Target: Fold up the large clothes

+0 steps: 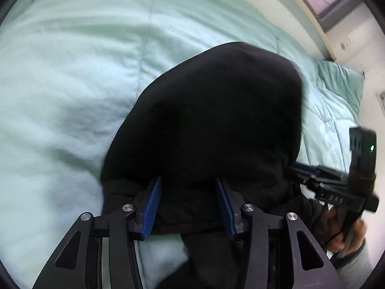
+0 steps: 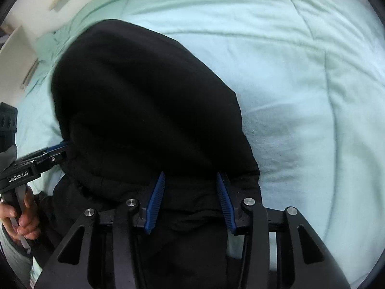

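Note:
A large black garment (image 1: 211,120) lies bunched on a pale green quilt; it also fills the middle of the right wrist view (image 2: 149,110). My left gripper (image 1: 189,183) is open, its blue pads (image 1: 151,204) spread over the garment's near edge with cloth between them. My right gripper (image 2: 190,178) is open in the same way, its blue pads (image 2: 155,202) astride the black fabric. Each gripper shows in the other's view, the right one (image 1: 296,168) and the left one (image 2: 62,148) with tips at the garment's sides.
The pale green quilt (image 1: 72,84) covers the bed all around the garment (image 2: 300,96). A pillow (image 1: 341,82) lies at the far right by a white wall and wooden trim (image 1: 310,19). A hand (image 2: 21,214) holds the left gripper's handle.

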Demonstrator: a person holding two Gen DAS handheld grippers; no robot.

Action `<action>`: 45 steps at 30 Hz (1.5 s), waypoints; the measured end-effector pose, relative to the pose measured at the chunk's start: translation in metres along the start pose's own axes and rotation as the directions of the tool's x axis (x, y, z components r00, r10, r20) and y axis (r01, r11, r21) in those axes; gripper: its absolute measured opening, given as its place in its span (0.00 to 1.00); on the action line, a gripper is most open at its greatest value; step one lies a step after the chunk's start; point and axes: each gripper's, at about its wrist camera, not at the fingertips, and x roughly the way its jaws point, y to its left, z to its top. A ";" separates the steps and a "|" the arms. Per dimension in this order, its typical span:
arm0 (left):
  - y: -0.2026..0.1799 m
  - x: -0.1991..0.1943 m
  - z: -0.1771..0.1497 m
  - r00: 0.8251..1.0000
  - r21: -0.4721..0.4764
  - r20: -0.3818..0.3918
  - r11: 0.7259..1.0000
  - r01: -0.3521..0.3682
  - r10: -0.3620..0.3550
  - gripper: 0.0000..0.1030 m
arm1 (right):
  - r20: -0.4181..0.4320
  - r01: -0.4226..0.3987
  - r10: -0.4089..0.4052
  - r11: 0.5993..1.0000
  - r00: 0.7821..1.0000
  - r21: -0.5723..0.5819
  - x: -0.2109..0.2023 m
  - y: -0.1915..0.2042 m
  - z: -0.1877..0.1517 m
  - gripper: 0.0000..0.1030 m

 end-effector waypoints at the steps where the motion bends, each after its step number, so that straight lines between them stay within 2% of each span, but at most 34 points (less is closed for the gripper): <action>1: -0.005 -0.013 -0.002 1.000 0.015 0.016 1.000 0.011 -0.011 0.47 | 0.009 -0.006 0.006 1.000 1.000 -0.013 -0.009 0.003 -0.001 0.46; 4: -0.012 -0.047 -0.004 0.993 0.023 0.096 0.997 0.074 -0.076 0.47 | 0.073 -0.040 0.044 0.998 0.996 -0.045 -0.046 0.011 -0.002 0.46; 7: 0.004 -0.052 -0.003 0.985 -0.039 0.145 0.994 0.098 -0.091 0.47 | 0.113 -0.037 0.043 0.998 0.993 -0.057 -0.060 0.011 -0.001 0.46; 9: 0.022 -0.028 -0.004 0.995 -0.108 0.088 0.992 0.060 -0.050 0.47 | 0.062 -0.012 0.014 0.999 0.998 -0.039 -0.040 0.003 0.000 0.46; 10: 0.031 -0.011 -0.007 0.999 -0.133 0.033 0.991 0.027 -0.023 0.45 | 0.029 -0.003 0.004 1.000 1.000 -0.026 -0.029 -0.002 -0.001 0.46; 11: 0.037 0.005 -0.009 1.000 -0.148 -0.004 0.989 0.025 -0.026 0.42 | -0.030 -0.011 0.011 1.000 0.999 -0.005 -0.010 -0.008 -0.002 0.46; 13: 0.043 0.014 -0.011 0.999 -0.165 0.003 0.986 0.038 -0.038 0.42 | -0.059 -0.040 0.041 0.999 0.997 0.017 0.011 -0.015 -0.005 0.46; 19: 0.018 -0.007 -0.007 1.000 -0.085 0.022 0.996 -0.003 0.005 0.43 | -0.039 -0.029 0.028 0.999 0.999 -0.043 -0.002 -0.010 -0.004 0.47; 22: -0.002 -0.044 0.000 0.994 -0.030 0.104 0.999 0.018 -0.015 0.43 | -0.015 -0.065 0.064 0.997 0.998 -0.048 -0.029 -0.007 -0.005 0.47; 24: -0.008 -0.067 0.011 0.986 0.015 0.163 0.999 0.045 -0.047 0.44 | 0.036 -0.100 0.102 0.993 0.994 -0.061 -0.053 -0.009 0.006 0.51; 25: -0.009 -0.075 0.020 0.982 0.038 0.174 0.997 0.063 -0.069 0.50 | 0.057 -0.104 0.108 0.992 0.993 -0.069 -0.061 -0.009 0.011 0.53; 26: -0.008 -0.079 0.033 0.981 0.058 0.172 0.995 0.078 -0.087 0.61 | 0.075 -0.104 0.110 0.991 0.991 -0.081 -0.067 -0.008 0.018 0.63; 27: -0.008 -0.079 0.046 0.982 0.064 0.170 0.995 0.075 -0.085 0.65 | 0.088 -0.098 0.107 0.990 0.990 -0.098 -0.071 -0.007 0.027 0.70; 28: -0.005 -0.078 0.061 0.982 0.068 0.169 0.995 0.069 -0.079 0.70 | 0.097 -0.090 0.102 0.989 0.990 -0.122 -0.072 -0.005 0.038 0.71; 30: 0.002 -0.065 0.081 0.986 0.066 0.131 0.993 0.099 -0.107 0.70 | 0.093 -0.104 0.121 0.981 0.988 -0.165 -0.068 -0.001 0.059 0.71; 31: 0.007 -0.052 0.092 0.984 0.060 0.083 0.987 0.152 -0.157 0.70 | 0.084 -0.123 0.138 0.978 0.987 -0.170 -0.063 -0.001 0.067 0.71; 32: 0.012 -0.039 0.100 0.975 0.052 0.033 0.975 0.217 -0.218 0.70 | 0.066 -0.145 0.158 0.975 0.985 -0.171 -0.056 0.001 0.073 0.71; 33: 0.020 -0.027 0.105 0.968 0.044 0.002 0.967 0.251 -0.251 0.70 | 0.049 -0.165 0.176 0.971 0.983 -0.174 -0.048 -0.007 0.082 0.71; 35: 0.023 0.001 0.119 0.942 0.024 -0.072 0.944 0.330 -0.327 0.70 | 0.008 -0.210 0.215 0.960 0.977 -0.188 -0.029 -0.011 0.095 0.71; 38: 0.033 0.031 0.130 0.924 -0.036 -0.102 0.929 0.367 -0.369 0.69 | -0.038 -0.259 0.256 0.946 0.966 -0.197 -0.001 -0.011 0.106 0.71; 40: 0.036 0.043 0.122 0.912 -0.048 -0.107 0.918 0.393 -0.396 0.69 | -0.070 -0.301 0.293 0.936 0.954 -0.182 0.018 -0.006 0.116 0.71; 42: 0.026 0.047 0.121 0.921 -0.018 -0.099 0.926 0.377 -0.377 0.61 | -0.106 -0.304 0.290 0.941 0.951 -0.151 0.033 -0.011 0.124 0.71; 44: 0.014 0.045 0.116 0.932 0.019 -0.086 0.935 0.353 -0.351 0.30 | -0.130 -0.315 0.298 0.938 0.946 -0.144 0.043 -0.004 0.122 0.71; 45: 0.011 0.042 0.116 0.939 0.036 -0.074 0.940 0.339 -0.336 0.24 | -0.125 -0.301 0.283 0.941 0.951 -0.157 0.044 0.000 0.120 0.69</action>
